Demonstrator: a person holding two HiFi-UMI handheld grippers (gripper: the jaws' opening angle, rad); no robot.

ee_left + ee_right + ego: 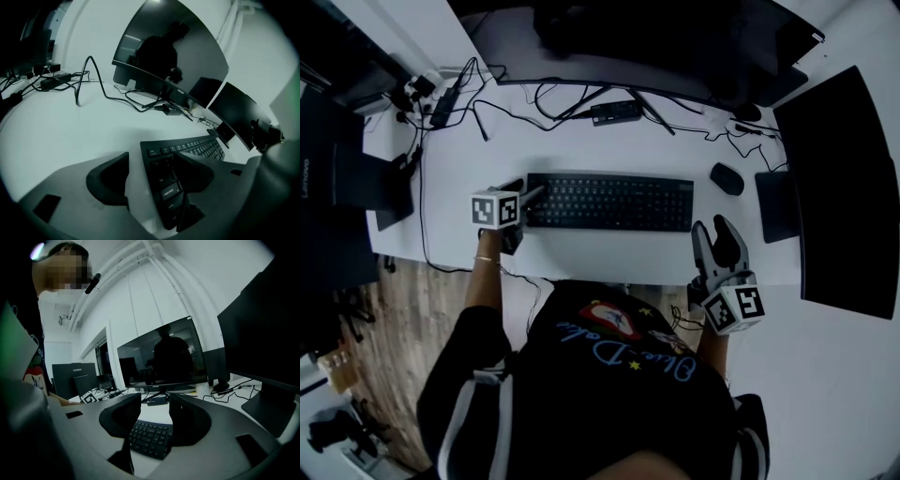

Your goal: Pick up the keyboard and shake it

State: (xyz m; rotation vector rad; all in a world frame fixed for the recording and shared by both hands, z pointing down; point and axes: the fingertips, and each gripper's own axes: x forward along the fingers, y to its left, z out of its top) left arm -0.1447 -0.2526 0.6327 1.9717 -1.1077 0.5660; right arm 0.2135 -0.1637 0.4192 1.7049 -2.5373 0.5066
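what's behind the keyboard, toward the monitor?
Behind the keyboard: a strip of bare white desk, then loose black cables and a small black adapter box. The curved monitor overhangs there, so the desk farther back is hidden.

The keyboard [609,202] lies on the desk [581,150], in the middle, near the front edge. The mouse [727,178] sits just right of it. A big screen [656,47] stands at the back, with a small box [615,112] on the desk before it. Another screen [839,187] is at the far right. The left gripper [525,191] is at the keyboard's left end, one jaw left of the edge and one over the keys. The right gripper [714,234] is near the keyboard's front right corner, apart from it.
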